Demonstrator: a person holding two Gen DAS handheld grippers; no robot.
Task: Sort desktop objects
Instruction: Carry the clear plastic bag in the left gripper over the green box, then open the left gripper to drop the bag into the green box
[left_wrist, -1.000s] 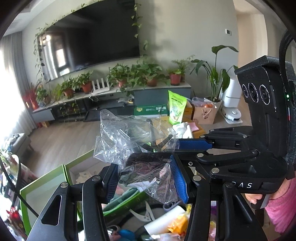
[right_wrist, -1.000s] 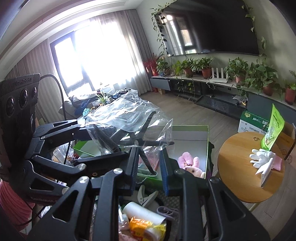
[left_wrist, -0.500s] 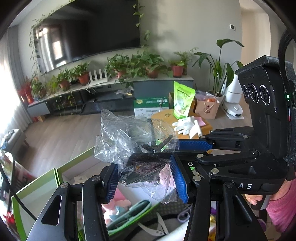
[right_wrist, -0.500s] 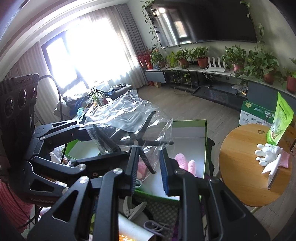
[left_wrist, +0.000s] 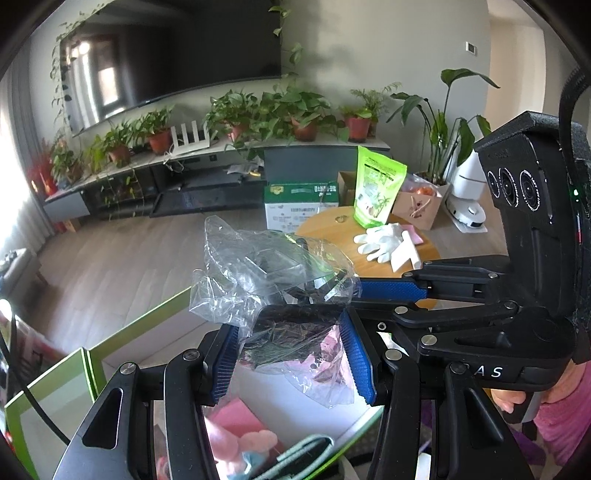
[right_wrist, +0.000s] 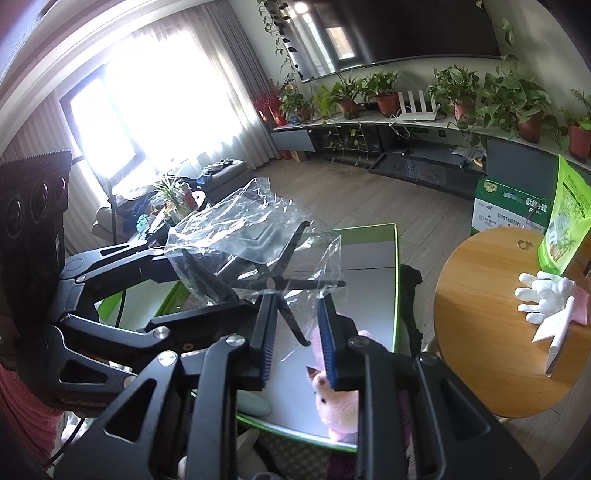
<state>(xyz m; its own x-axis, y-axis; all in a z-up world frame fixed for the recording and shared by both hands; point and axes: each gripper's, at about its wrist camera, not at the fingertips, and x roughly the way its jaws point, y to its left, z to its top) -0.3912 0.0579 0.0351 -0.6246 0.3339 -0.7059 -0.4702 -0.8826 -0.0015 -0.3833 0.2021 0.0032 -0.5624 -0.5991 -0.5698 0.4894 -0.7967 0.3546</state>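
A crumpled clear plastic bag (left_wrist: 273, 269) with a black folding stand (right_wrist: 273, 284) inside hangs in the air between both grippers. My left gripper (left_wrist: 291, 356) is shut on the bag's end, where a black block (left_wrist: 295, 328) of the stand fills the gap between the blue pads. My right gripper (right_wrist: 297, 341) is shut on the other end, with plastic film and one black leg between its pads. Each gripper shows in the other's view, close beside the bag. Below the bag lies an open green-rimmed box (right_wrist: 369, 254) with a pink plush toy (right_wrist: 336, 398) in it.
A round wooden table (right_wrist: 480, 332) stands to the right of the box, carrying white gloves (right_wrist: 543, 295) and a green pouch (left_wrist: 376, 192). Beyond it are cartons on the wooden floor and a plant-covered TV bench. A person's pink sleeve (left_wrist: 561, 424) is at the right edge.
Both grippers have carried the bag forward and down together. The green box and round table have come closer, and the clutter near the lower edge has slid out of view. Both grips are unchanged.
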